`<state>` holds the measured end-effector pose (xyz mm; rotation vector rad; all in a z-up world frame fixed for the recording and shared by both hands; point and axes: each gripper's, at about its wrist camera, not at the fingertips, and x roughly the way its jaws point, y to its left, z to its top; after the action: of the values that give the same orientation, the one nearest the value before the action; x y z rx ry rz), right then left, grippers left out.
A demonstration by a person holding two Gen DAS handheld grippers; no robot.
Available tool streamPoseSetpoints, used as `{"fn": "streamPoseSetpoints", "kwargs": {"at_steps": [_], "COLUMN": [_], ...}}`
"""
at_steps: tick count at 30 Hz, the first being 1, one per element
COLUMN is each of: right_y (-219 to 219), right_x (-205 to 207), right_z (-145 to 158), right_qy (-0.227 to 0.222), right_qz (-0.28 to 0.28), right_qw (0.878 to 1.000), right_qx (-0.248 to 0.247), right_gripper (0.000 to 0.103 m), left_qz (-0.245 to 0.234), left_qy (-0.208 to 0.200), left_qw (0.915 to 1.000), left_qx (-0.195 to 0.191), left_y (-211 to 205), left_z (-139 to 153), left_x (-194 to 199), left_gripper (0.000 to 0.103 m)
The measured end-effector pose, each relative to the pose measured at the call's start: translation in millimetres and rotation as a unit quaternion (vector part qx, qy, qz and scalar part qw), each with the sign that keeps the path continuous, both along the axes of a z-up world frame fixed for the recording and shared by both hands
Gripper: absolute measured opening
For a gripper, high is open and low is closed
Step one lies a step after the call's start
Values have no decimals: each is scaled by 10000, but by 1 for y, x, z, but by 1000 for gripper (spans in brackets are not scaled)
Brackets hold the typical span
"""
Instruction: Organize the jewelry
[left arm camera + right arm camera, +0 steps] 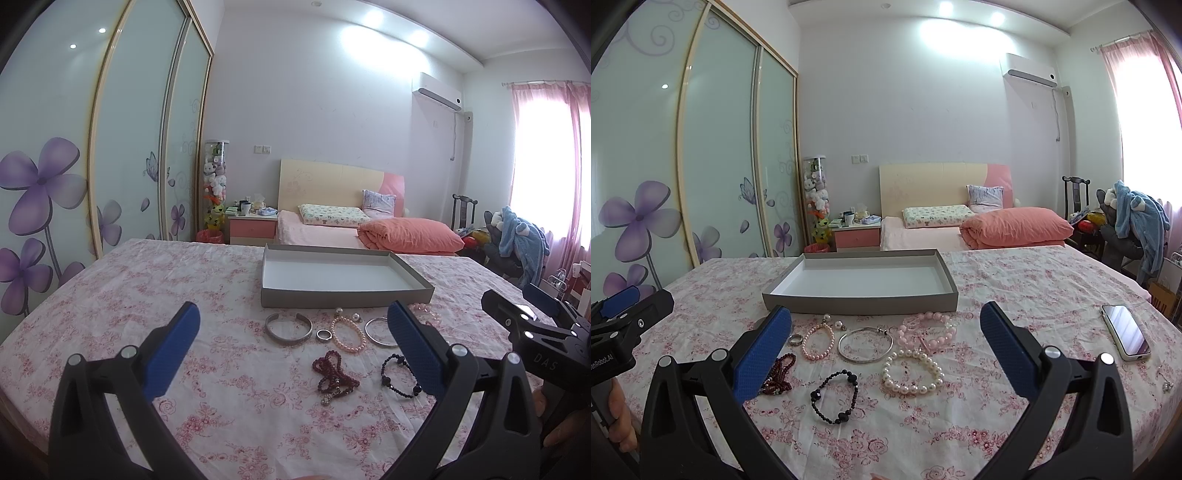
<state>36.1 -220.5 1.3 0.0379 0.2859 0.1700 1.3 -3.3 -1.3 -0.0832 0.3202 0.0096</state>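
A shallow grey box with a white inside lies on the floral cloth, with nothing in it. In front of it lies the jewelry: a silver cuff, a ring, a pink pearl bracelet, a thin silver bangle, dark red beads, a black bead bracelet, a white pearl bracelet and big pink beads. My left gripper and right gripper hover open above the pieces, holding nothing.
A phone lies face up on the cloth at the right, with a small trinket nearby. Beyond the table are a bed, a nightstand, sliding wardrobe doors and a chair with clothes.
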Motion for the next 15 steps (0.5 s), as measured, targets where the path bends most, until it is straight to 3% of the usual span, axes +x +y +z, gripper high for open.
{"fn": "streamPoseSetpoints", "kwargs": {"at_steps": [10, 15], "right_y": [-4, -17], "right_x": [2, 18], "right_z": [-1, -24], "right_qy": [36, 478], "right_qz": [-17, -151], "right_qw": [10000, 9986], "right_qx": [3, 176], "right_gripper": [101, 101], "left_qz": [-11, 6], "left_qy": [57, 336], "left_qw": [10000, 9994], "left_qx": [4, -7], "left_y": [1, 6], "left_z": [-5, -15], "left_x": [1, 14], "left_gripper": [99, 99]}}
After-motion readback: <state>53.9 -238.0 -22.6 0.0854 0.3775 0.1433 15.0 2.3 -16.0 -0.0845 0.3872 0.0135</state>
